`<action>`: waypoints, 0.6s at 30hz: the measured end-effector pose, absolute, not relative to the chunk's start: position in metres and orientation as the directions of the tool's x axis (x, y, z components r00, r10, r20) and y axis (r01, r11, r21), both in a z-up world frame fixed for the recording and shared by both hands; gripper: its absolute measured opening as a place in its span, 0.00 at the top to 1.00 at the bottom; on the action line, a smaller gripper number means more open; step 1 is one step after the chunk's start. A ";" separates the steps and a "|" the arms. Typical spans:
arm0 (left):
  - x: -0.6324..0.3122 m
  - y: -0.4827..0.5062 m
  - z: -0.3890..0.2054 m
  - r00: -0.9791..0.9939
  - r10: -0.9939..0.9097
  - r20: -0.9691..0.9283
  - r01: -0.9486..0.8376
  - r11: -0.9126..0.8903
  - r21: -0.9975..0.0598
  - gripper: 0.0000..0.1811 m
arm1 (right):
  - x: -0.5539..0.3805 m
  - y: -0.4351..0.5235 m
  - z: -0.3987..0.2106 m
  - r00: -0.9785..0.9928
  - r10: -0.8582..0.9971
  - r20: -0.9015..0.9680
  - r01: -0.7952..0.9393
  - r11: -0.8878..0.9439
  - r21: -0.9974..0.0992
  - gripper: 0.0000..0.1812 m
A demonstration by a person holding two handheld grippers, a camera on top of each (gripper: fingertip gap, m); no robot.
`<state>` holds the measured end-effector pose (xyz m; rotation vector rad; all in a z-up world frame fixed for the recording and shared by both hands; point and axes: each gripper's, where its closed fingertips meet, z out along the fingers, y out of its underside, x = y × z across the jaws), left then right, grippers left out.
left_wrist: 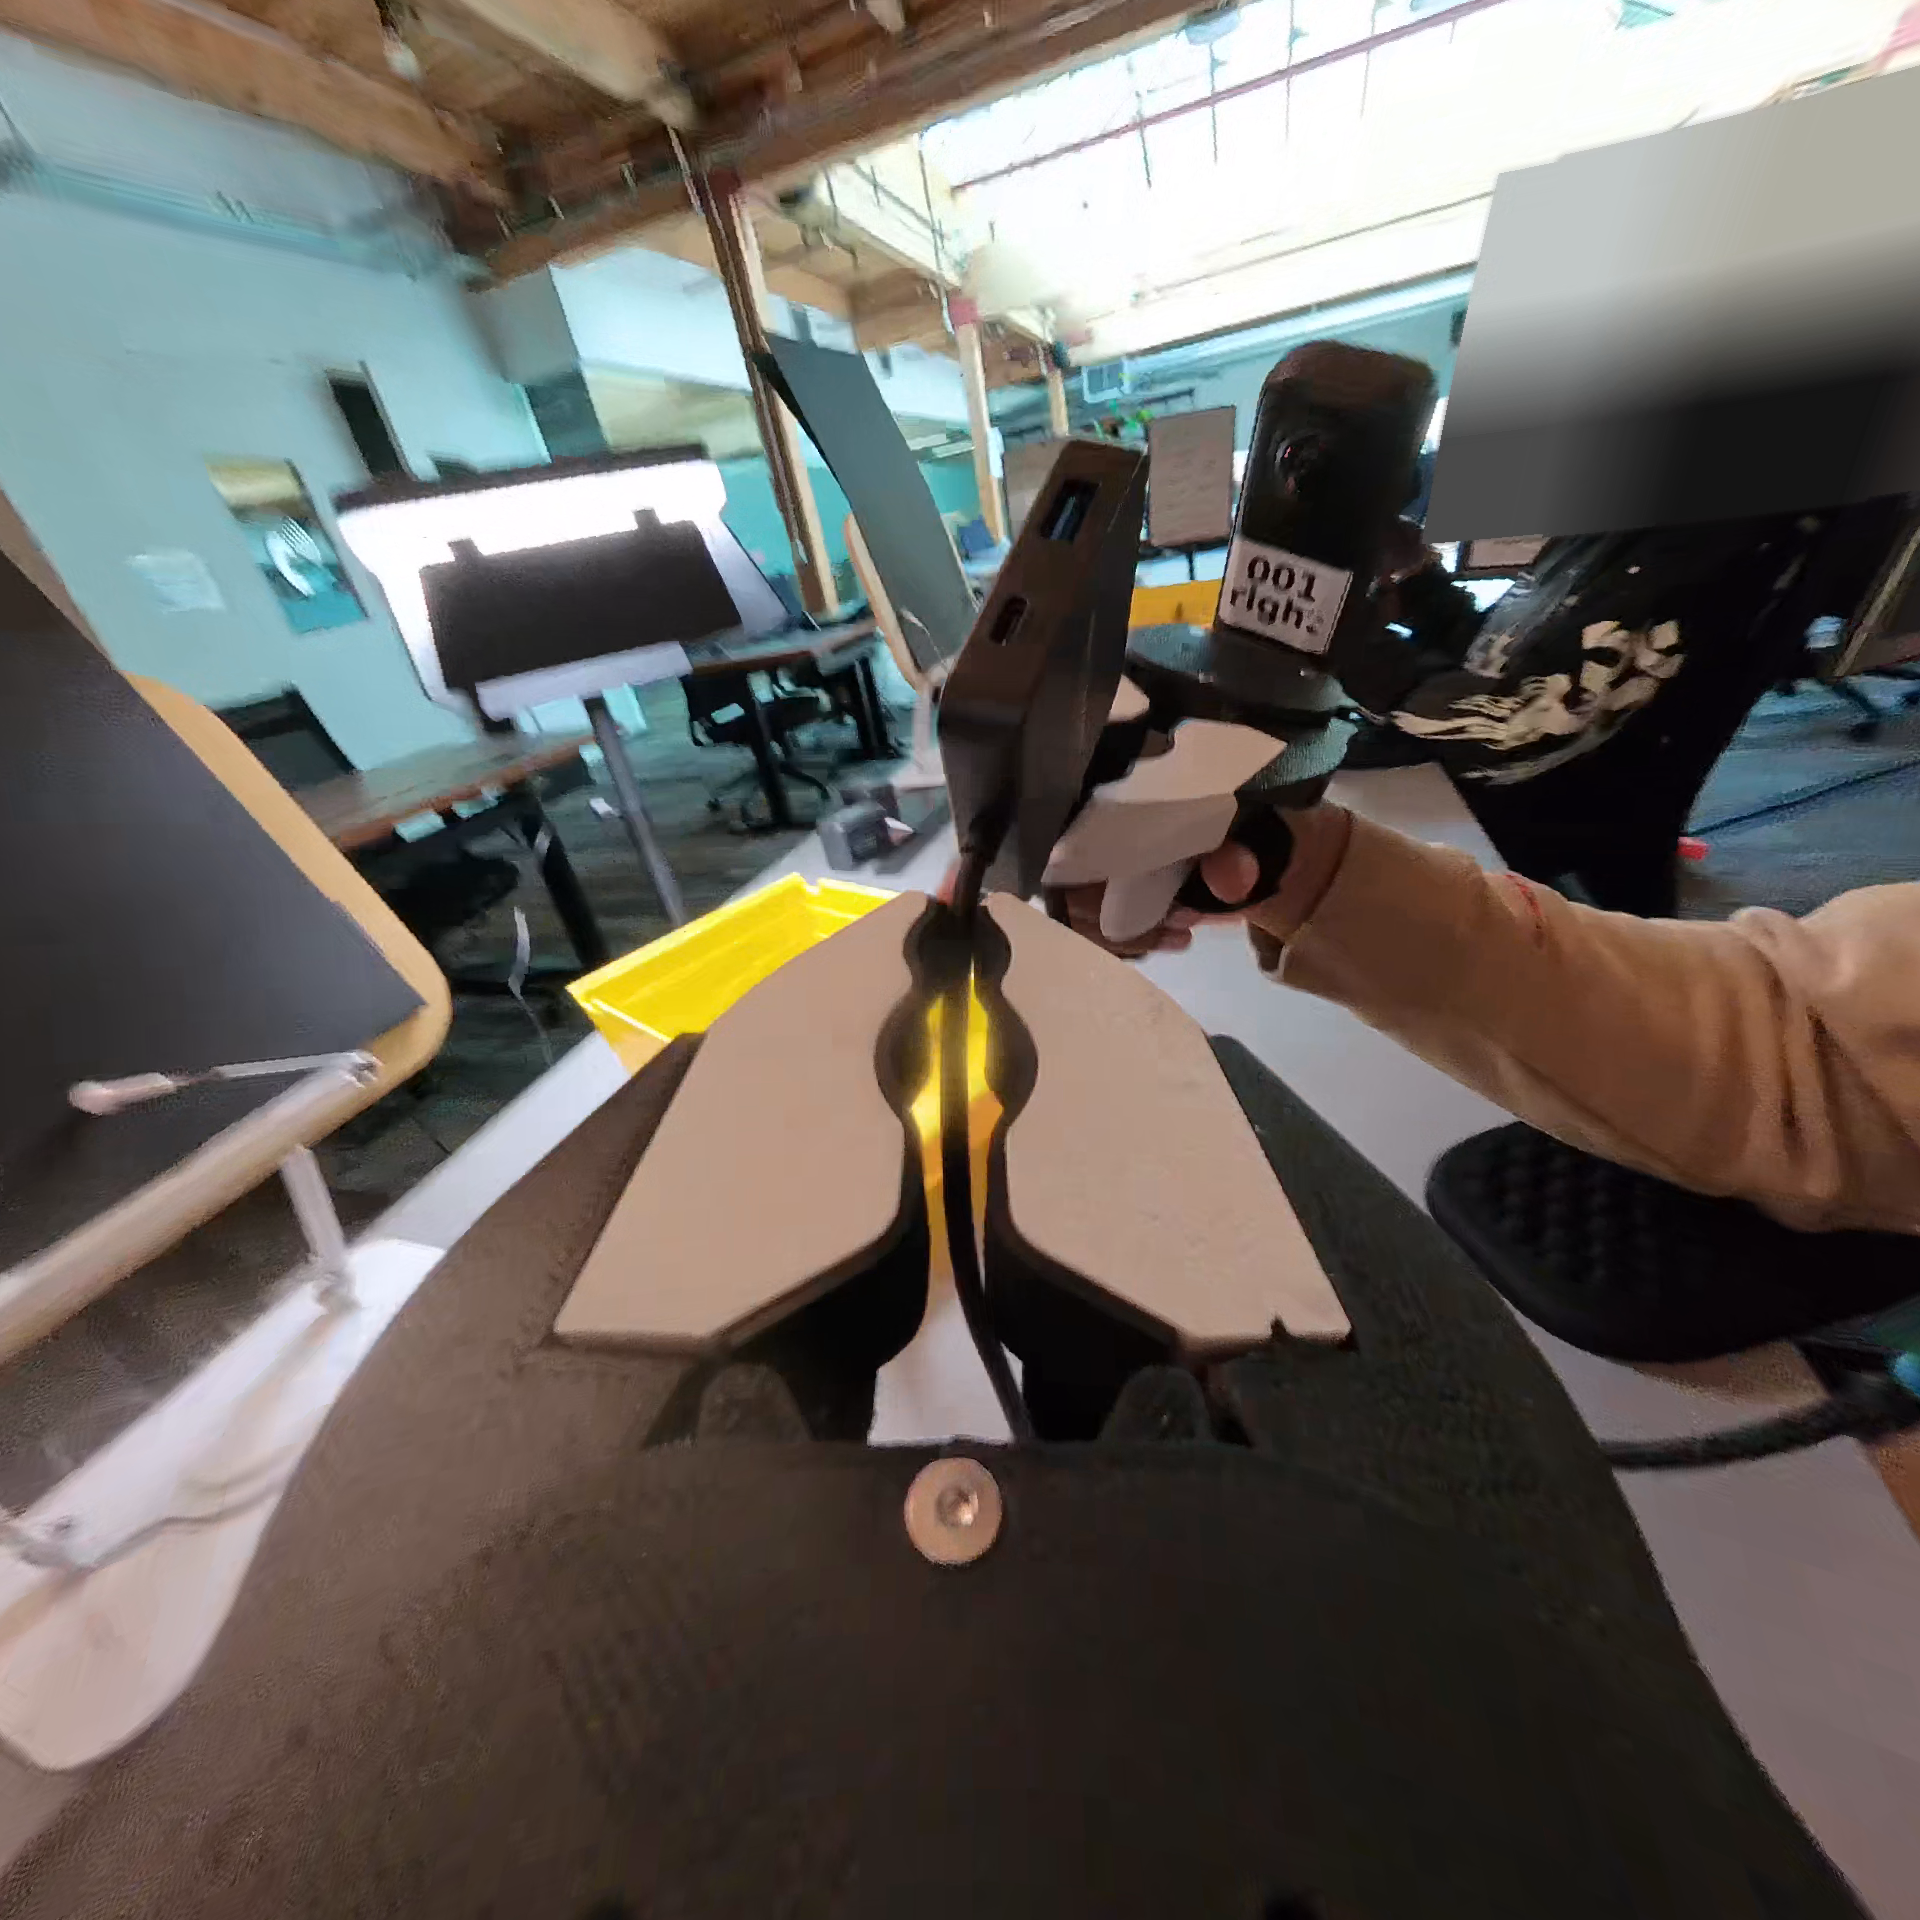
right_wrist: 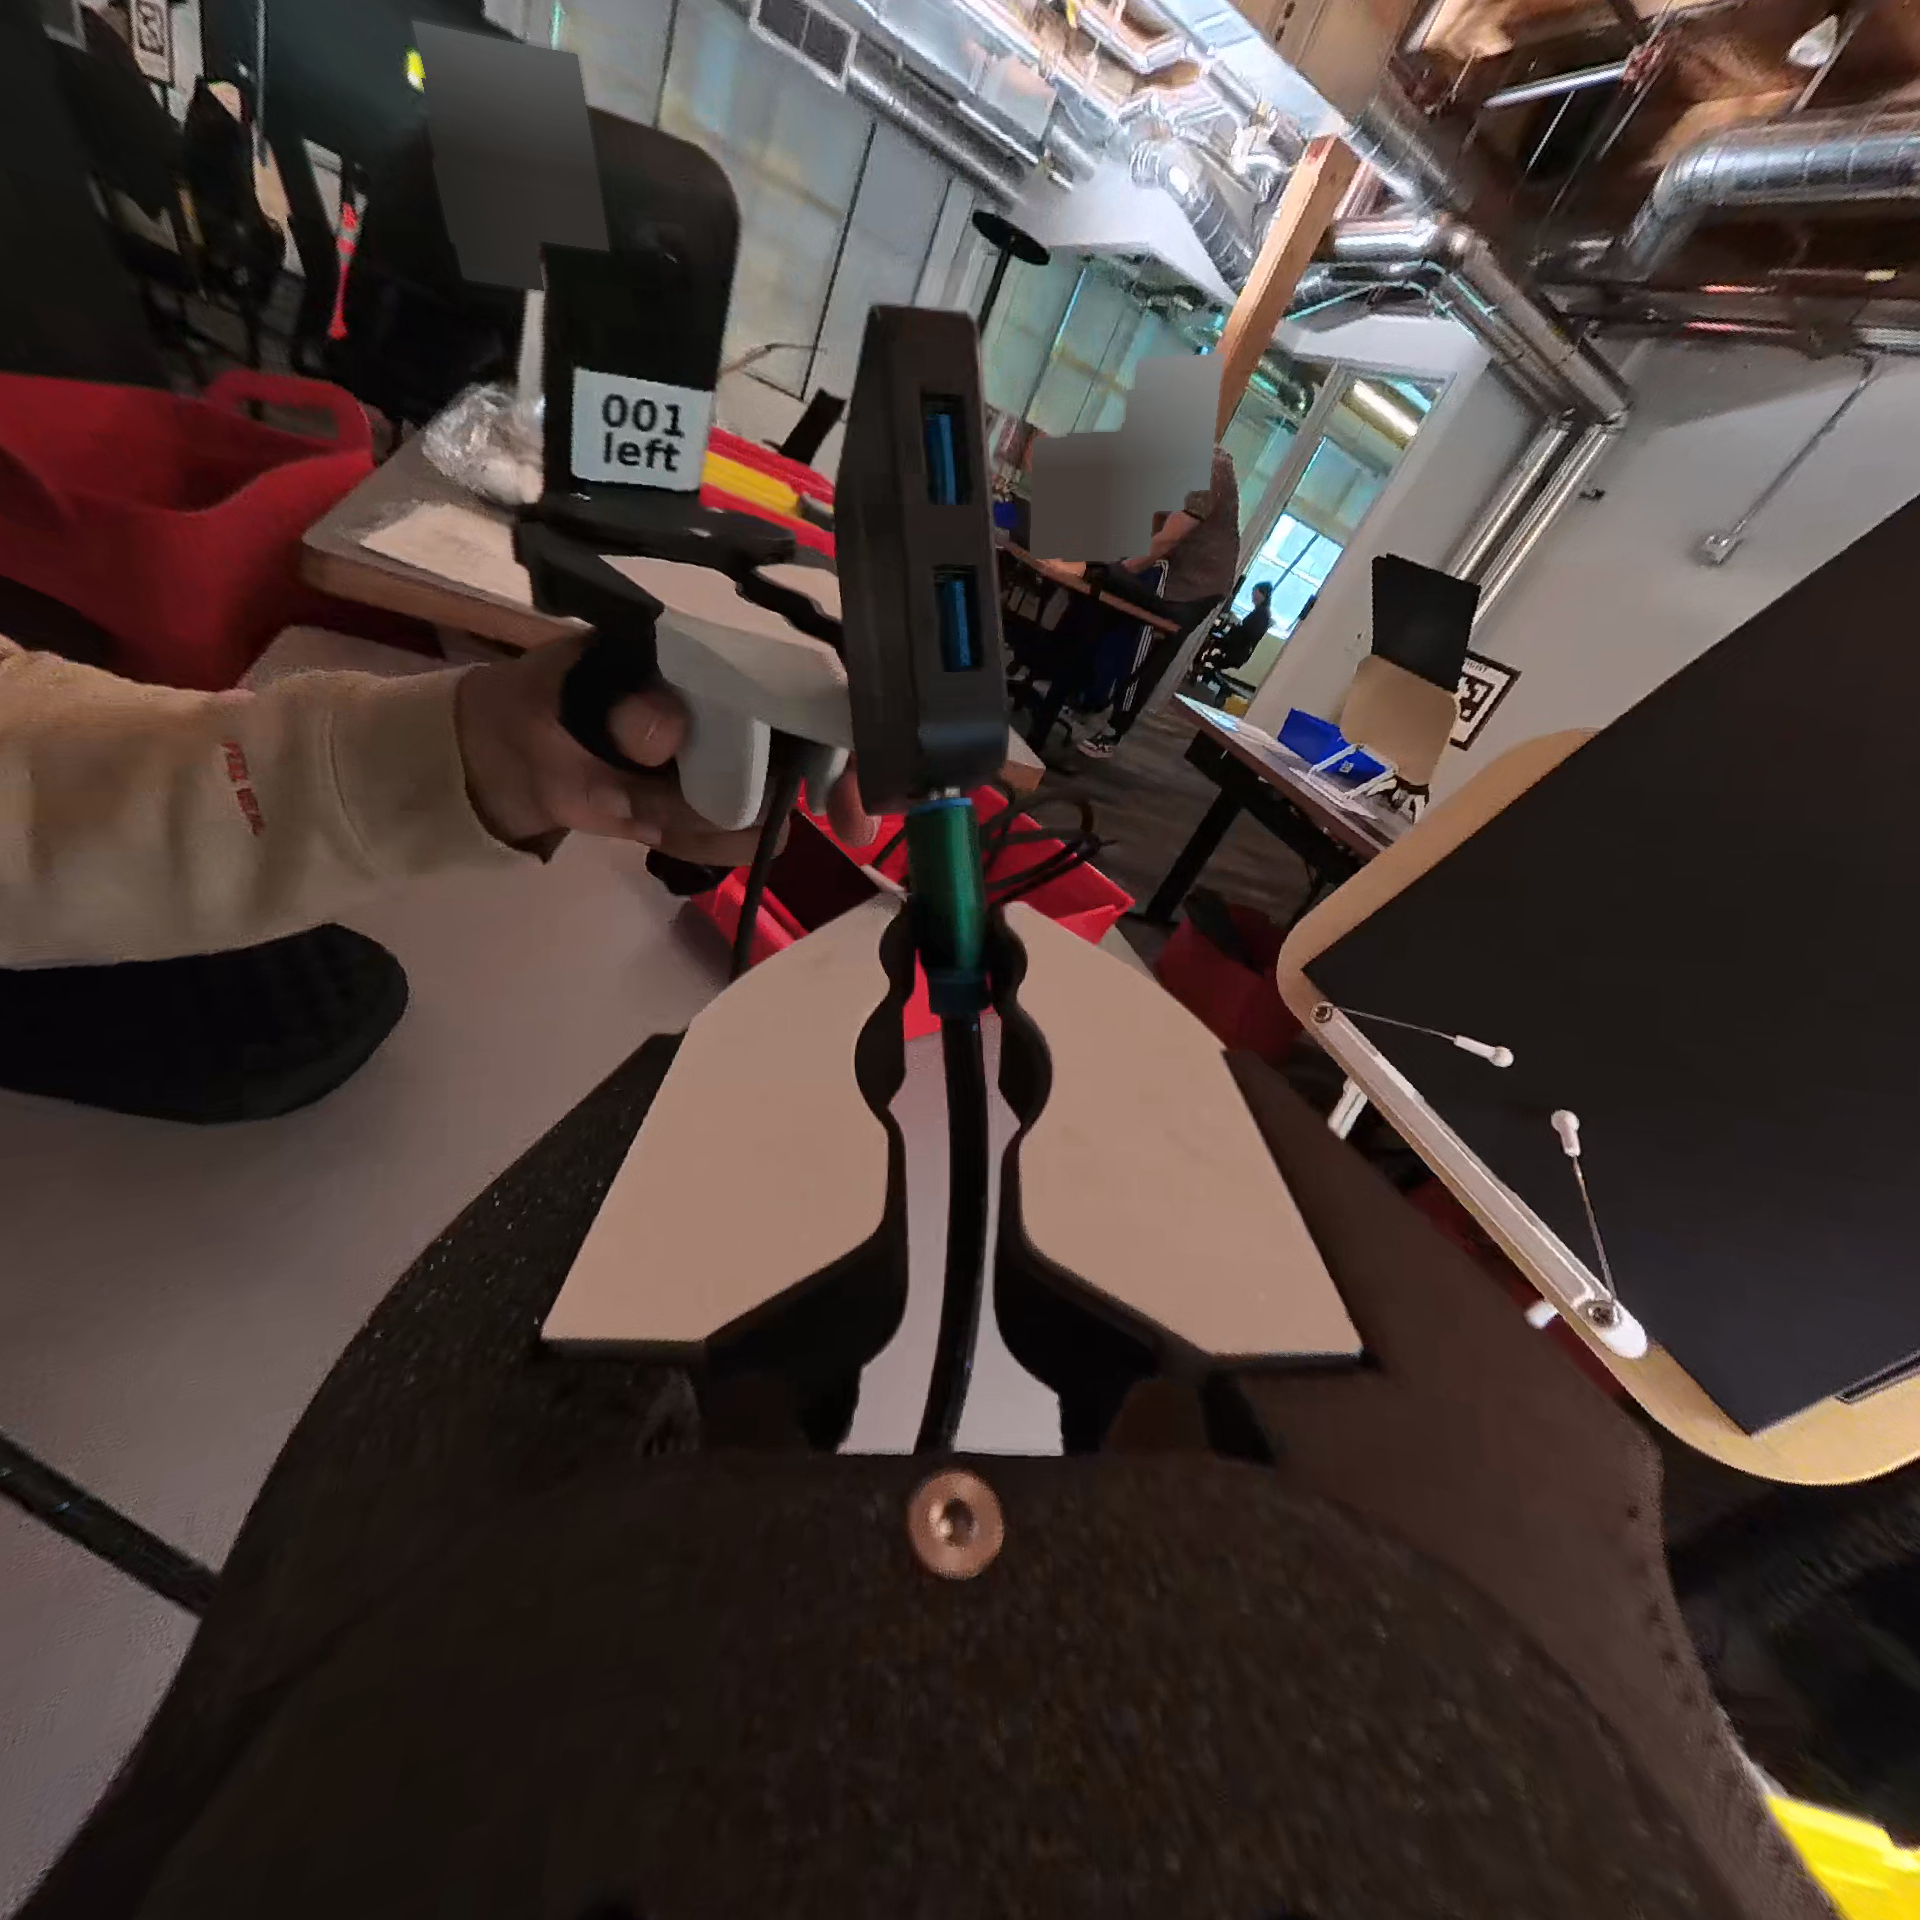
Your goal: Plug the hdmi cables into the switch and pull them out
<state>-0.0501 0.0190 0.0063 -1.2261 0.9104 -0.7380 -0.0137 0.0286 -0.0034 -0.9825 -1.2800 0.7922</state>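
The switch (left_wrist: 1039,665), a flat black box, hangs in the air between the two grippers, above the grey table (left_wrist: 1351,1060) and not resting on it. In the left wrist view the left gripper (left_wrist: 961,920) is closed on a thin black cable (left_wrist: 961,1195) just below the box; the cable leaves the box at its 6 o'clock end. In the right wrist view the right gripper (right_wrist: 951,951) is closed on a green plug (right_wrist: 943,883), whose tip meets the lower end of the switch (right_wrist: 920,561). Whether this plug is fully seated, I cannot tell.

The main risk, as I judge it, is that the box is carried only by the cable and the plug. If the two grippers pull apart at an angle, the plug can bend in its port instead of sliding straight out. If the left gripper holds only the thin cable, the cable can slip between the fingers (left_wrist: 790,1143), or be strained where it enters the box.

When the plug comes free suddenly, the box may swing toward 12 o'clock and hit the right gripper. The yellow bin (left_wrist: 727,966) lies below, at about 10 o'clock from the left gripper, so a dropped box could fall into it or onto the table.
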 end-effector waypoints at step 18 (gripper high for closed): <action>-0.076 0.063 -0.037 0.232 -0.701 0.674 0.349 -0.587 -0.731 0.68 | -0.037 0.087 -0.047 0.243 -0.035 0.969 0.649 0.749 -0.135 0.93</action>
